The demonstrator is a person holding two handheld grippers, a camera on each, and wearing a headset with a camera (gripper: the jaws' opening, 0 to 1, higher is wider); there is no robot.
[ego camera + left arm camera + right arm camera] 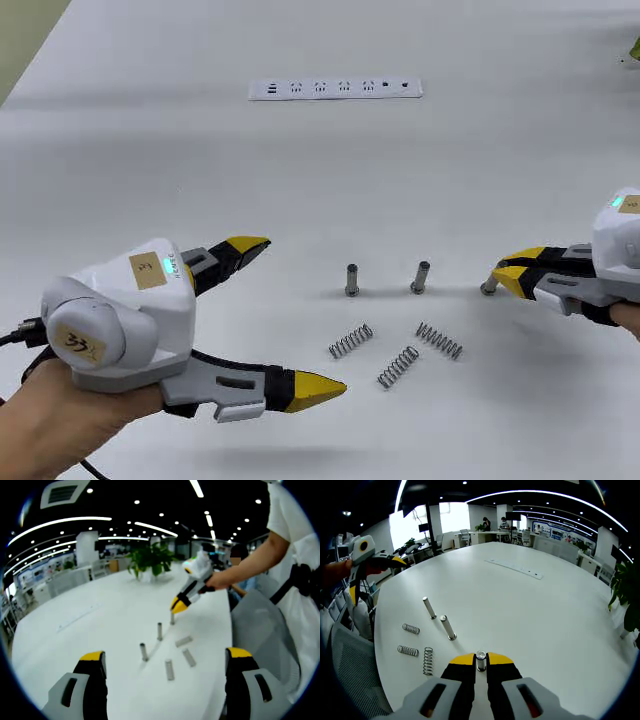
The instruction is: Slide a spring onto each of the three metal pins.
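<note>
Three short metal pins stand upright on the white table: one (352, 279), a second (420, 277), and a third (489, 287) at the right. My right gripper (505, 276) is shut on that third pin (480, 660), its yellow tips on either side of the pin's top. The two free pins (429, 607) (448, 627) stand to its left. Three springs (350, 340) (398, 366) (438, 341) lie flat in front of the pins. My left gripper (290, 315) hovers wide open at the left, holding nothing; its view looks along the row of pins (143, 651) and springs (169, 670).
A white power strip (335, 89) lies at the far middle of the table. Office chairs and a person's body stand along the near table edge in the left gripper view. A potted plant (152, 560) stands at one end of the table.
</note>
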